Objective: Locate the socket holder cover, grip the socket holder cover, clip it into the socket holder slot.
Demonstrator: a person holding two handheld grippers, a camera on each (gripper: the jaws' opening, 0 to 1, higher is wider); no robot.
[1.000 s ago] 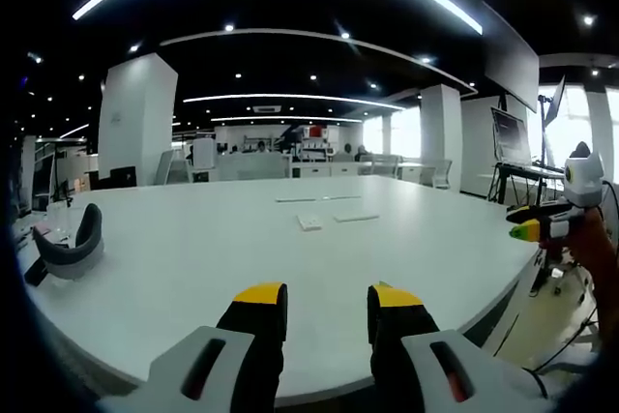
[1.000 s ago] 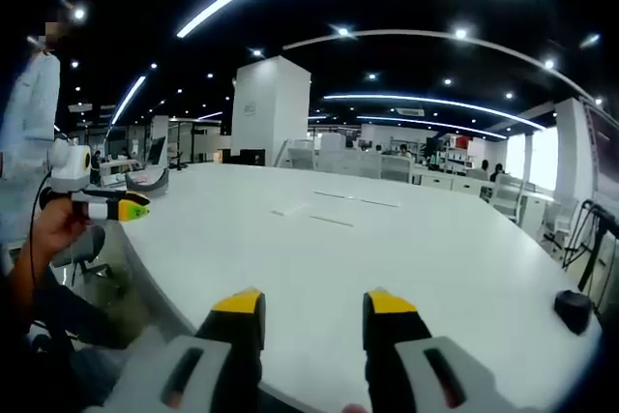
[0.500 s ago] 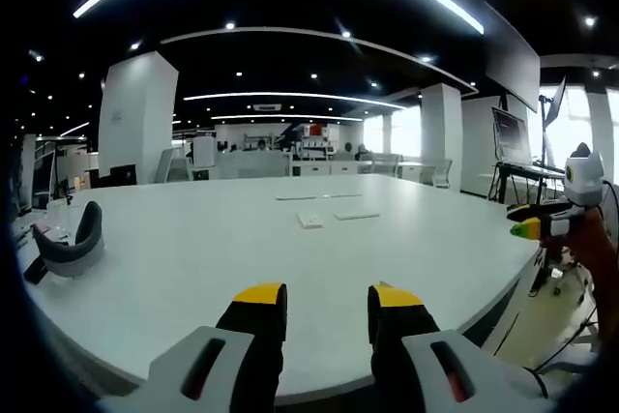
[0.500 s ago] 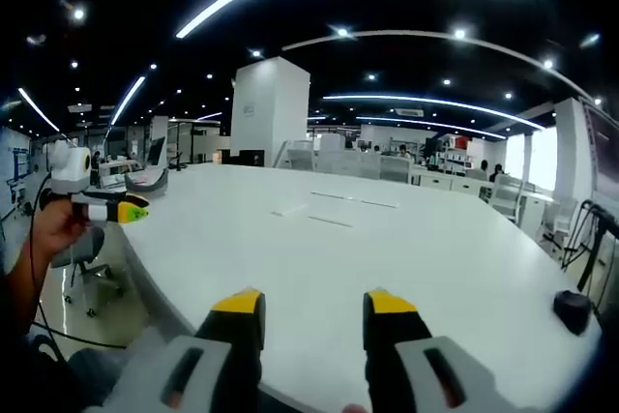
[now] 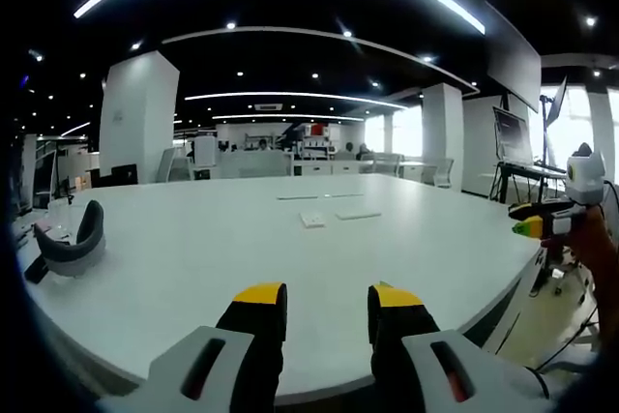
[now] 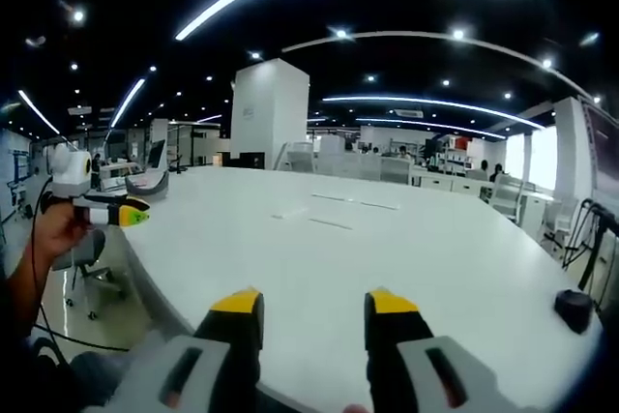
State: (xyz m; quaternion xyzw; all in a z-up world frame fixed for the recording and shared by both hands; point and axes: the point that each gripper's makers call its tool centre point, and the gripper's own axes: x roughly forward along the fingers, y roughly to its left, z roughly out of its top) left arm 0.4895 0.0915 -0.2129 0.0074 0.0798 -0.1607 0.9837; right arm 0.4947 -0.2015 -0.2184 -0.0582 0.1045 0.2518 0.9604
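Both hand-held grippers, left (image 5: pixel 326 299) and right (image 6: pixel 314 305), hovered agape, empty, over white bench (image 5: pixel 222 239). Small flat white parts (image 5: pixel 311 221) far off, indistinct.

person in white coat gone from far left of right gripper view, left claw (image 6: pixel 131 215) dipped slightly

those small white pieces (image 5: pixel 311 221) way out on the table (image 5: pixel 193 258) are too tiny to tell cover from holder; same flat bits (image 6: pixel 331 222) in the right gripper view, honestly just slivers
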